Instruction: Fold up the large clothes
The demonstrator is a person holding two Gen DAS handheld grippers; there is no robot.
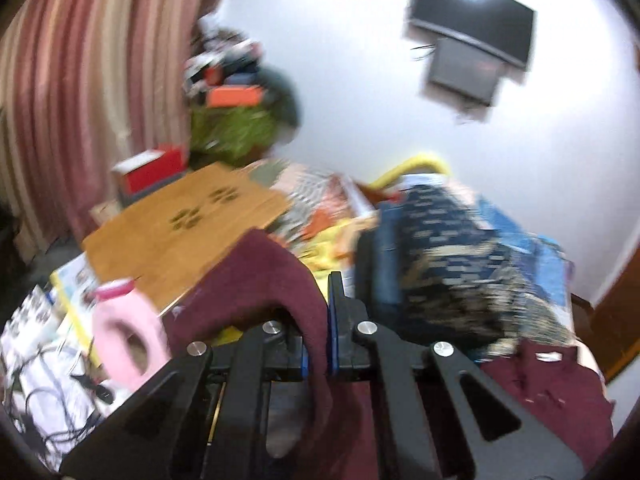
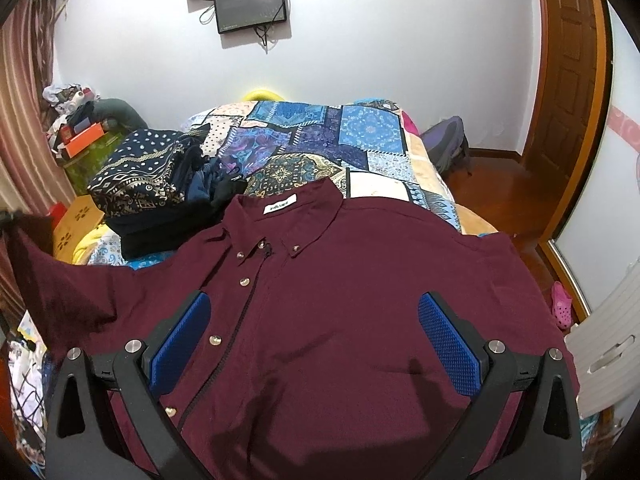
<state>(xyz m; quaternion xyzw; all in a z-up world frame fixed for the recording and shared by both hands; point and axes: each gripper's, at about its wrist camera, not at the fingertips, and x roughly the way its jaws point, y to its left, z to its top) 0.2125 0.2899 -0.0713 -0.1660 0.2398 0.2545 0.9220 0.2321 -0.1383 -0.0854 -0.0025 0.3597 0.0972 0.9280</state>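
A maroon button-up shirt (image 2: 340, 280) lies front up on the bed, collar away from me. My right gripper (image 2: 316, 336) is open and empty, just above the shirt's chest, blue pads either side. My left gripper (image 1: 318, 344) is shut on the shirt's left sleeve (image 1: 272, 280) and holds it lifted off the bed. In the right wrist view that sleeve (image 2: 60, 280) stretches out to the far left, raised. The left wrist view is motion-blurred.
A stack of folded dark patterned clothes (image 2: 152, 188) sits left of the collar on the patchwork bedspread (image 2: 320, 136). A wooden board (image 1: 180, 232) and a pink bottle (image 1: 128, 340) lie at the left. A wooden door (image 2: 568, 80) stands at the right.
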